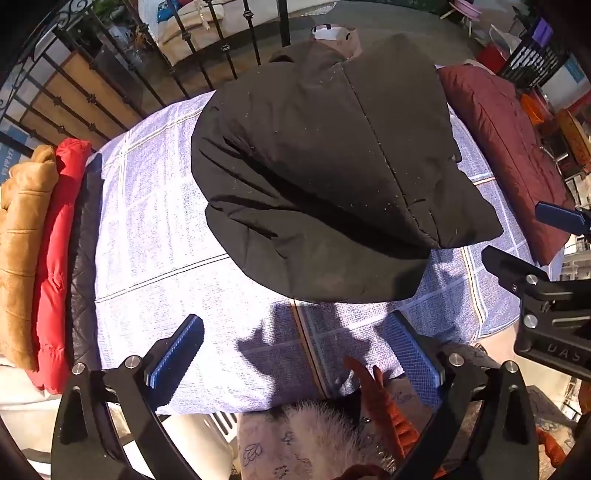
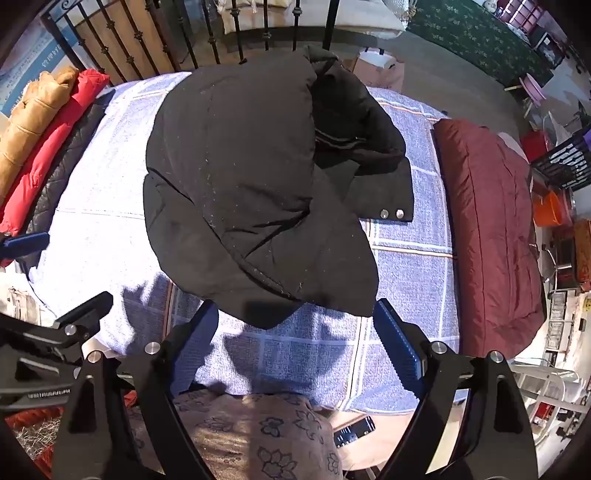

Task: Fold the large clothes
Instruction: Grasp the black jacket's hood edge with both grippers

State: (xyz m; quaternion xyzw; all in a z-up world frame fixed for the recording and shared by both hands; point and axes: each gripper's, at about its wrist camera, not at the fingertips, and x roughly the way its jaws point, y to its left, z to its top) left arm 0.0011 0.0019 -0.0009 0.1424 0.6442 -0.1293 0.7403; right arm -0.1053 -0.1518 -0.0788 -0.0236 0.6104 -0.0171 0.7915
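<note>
A black padded jacket (image 1: 325, 166) lies folded in a bundle on the blue-and-white checked cloth (image 1: 155, 229) of the table. In the right wrist view the jacket (image 2: 243, 177) shows a cuff with two metal snaps (image 2: 392, 213) at its right side. My left gripper (image 1: 295, 354) is open and empty, over the cloth just in front of the jacket's near hem. My right gripper (image 2: 299, 339) is open and empty, its fingers either side of the jacket's near edge, not touching it. The right gripper also shows at the right of the left wrist view (image 1: 524, 243).
Folded tan (image 1: 22, 236), red (image 1: 55, 266) and dark quilted jackets lie stacked at the table's left edge. A maroon padded coat (image 2: 491, 229) lies along the right edge. A black iron railing (image 2: 207, 33) stands behind the table. A floral-patterned garment (image 2: 251, 432) is below the grippers.
</note>
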